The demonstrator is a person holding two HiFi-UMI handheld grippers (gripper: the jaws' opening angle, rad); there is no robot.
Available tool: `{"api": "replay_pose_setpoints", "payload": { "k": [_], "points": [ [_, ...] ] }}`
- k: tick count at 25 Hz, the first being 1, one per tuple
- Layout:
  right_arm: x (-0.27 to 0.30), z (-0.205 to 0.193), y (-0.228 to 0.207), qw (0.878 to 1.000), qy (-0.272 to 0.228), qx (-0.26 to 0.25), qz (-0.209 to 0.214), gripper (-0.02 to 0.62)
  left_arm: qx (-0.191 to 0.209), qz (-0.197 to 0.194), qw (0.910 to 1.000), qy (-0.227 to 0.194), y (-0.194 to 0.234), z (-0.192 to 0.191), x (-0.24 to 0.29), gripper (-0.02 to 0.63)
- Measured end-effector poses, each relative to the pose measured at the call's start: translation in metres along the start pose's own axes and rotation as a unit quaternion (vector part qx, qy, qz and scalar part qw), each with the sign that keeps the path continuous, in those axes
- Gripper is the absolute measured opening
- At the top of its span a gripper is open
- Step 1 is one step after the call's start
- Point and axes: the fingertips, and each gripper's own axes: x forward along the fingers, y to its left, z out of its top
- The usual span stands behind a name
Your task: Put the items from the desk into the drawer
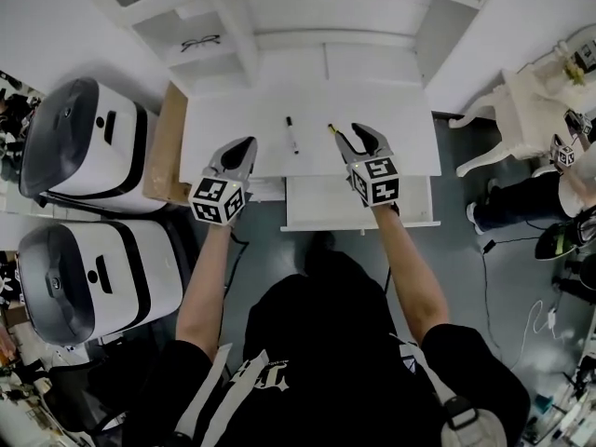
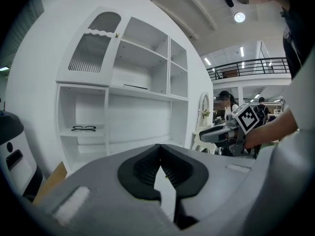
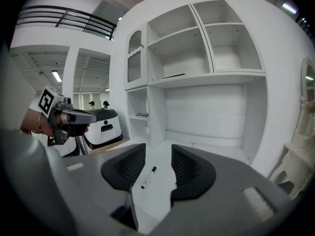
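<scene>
left gripper (image 1: 248,143): jaws are sitting together at the tips with nothing pinched in them, and it's hovering over the front left part of the desk (image 1: 400,119)
right gripper (image 1: 359,134): jaws are standing apart and gripping nothing, and it's hanging over the desk front, just right of the marker (image 1: 291,135)
marker: it's lying flat on the white desk top between the two grippers, touching neither
drawer (image 1: 358,223): it's standing pulled out under the desk front, below the right gripper
small yellowish thing (image 1: 331,128): it's sitting on the desk just beside the right gripper's tips, too tiny to say what it is
head view only: it's the one showing the drawer, plus two white-and-black machines (image 1: 88,138) on the left and a cardboard sheet (image 1: 166,147) by the desk's left end
right gripper view: it's looking along its open jaws and framing the marker right in the gap, with the left gripper showing off to the side
left gripper view: it's showing the closed tips and the shelf unit, with the right gripper off to the side, but the marker isn't showing here
glasses (image 1: 200,41): they're sitting on a left-hand shelf above the desk, showing up in all three views
</scene>
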Motion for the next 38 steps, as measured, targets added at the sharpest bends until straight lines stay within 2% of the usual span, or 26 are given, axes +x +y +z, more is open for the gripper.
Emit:
{"api": "replay_pose_setpoints", "payload": {
  "k": [7,19,27,38],
  "points": [
    [0.024,-0.008,-0.019,1.0,0.008,0.011,0.003,0.166,0.008,-0.003,0.9999,0.014,0.005,-0.003,0.026,0.005],
    [0.047,-0.031,-0.043,0.999,0.031,0.026,-0.017,0.166,0.018,-0.024,0.9993,0.024,0.011,-0.011,0.064,0.005],
    [0.075,-0.054,-0.023,0.996,0.064,0.041,-0.035,0.166,0.016,-0.05,0.9976,0.045,0.039,-0.035,0.074,0.005],
    [0.136,-0.099,0.021,0.988,0.128,0.062,-0.053,0.166,0.013,-0.101,0.9906,0.091,0.093,-0.084,0.075,0.005]
  ]
}}
